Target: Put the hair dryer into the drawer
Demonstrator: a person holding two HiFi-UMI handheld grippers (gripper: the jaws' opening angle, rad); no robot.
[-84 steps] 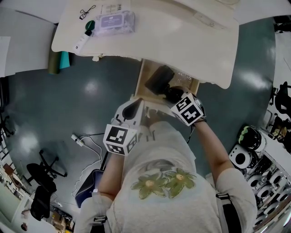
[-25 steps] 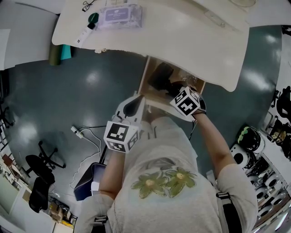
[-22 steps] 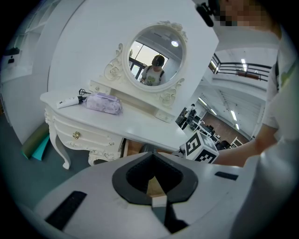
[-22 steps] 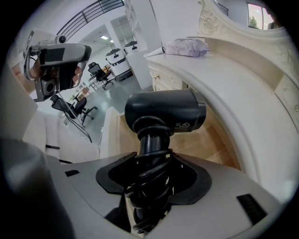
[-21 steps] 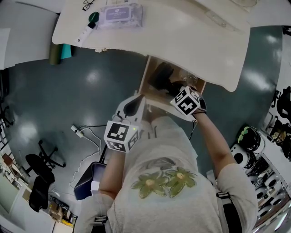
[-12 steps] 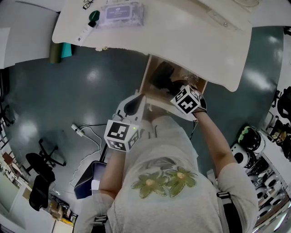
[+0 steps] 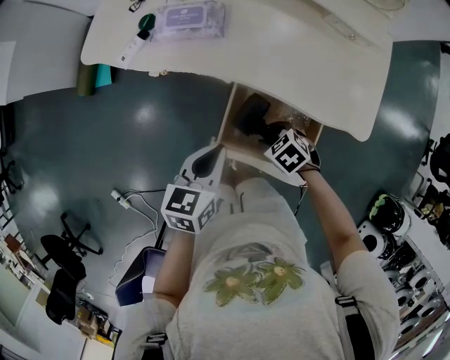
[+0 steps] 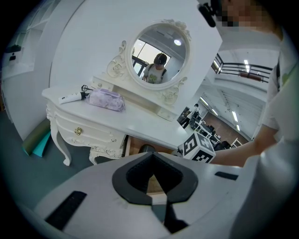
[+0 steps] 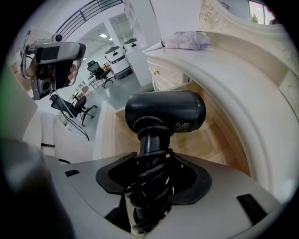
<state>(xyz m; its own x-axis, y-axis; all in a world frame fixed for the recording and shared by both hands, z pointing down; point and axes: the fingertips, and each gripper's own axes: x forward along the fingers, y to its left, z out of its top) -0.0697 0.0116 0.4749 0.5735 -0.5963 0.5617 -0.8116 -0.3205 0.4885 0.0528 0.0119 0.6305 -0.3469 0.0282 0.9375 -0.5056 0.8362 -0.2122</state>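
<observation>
Hair dryer (image 9: 164, 112) gripped by right tool (image 9: 150, 158), plain only in right gripper view, left tool (image 8: 152, 158) closed, empty

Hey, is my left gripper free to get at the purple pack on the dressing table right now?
Probably yes. The left gripper is empty, jaws together, beside the open drawer. The purple pack lies uncovered on the tabletop, so it likely needs only a forward reach and opened jaws.
</observation>
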